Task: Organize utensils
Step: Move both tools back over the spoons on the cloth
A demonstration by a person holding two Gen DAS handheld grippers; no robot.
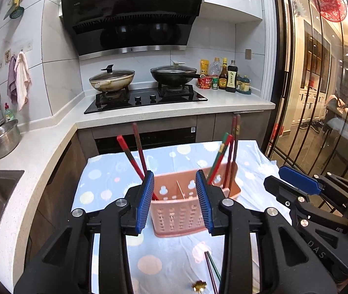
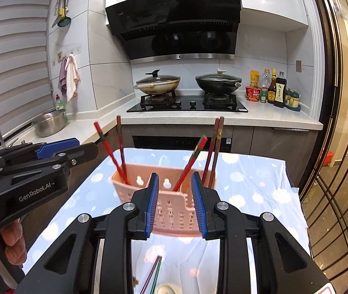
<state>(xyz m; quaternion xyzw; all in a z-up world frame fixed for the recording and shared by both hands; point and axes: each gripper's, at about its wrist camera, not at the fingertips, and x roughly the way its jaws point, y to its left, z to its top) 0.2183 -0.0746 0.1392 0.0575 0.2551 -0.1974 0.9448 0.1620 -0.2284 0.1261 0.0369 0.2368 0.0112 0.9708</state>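
Loose chopstick pair (image 2: pixel 154 273) on cloth, 6 o'clock of pink holder (image 2: pixel 171 208), long axis 1–7 o'clock.
R gripper (image 2: pixel 175 205) directly above, nearer; jaws part-open, empty.
L gripper (image 1: pixel 175 201) part-open, empty, offset.

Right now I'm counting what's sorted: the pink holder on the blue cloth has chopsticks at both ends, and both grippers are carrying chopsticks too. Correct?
Not quite. The pink holder on the blue cloth does hold chopsticks at both ends, but the left gripper and right gripper are empty, as each wrist view shows.
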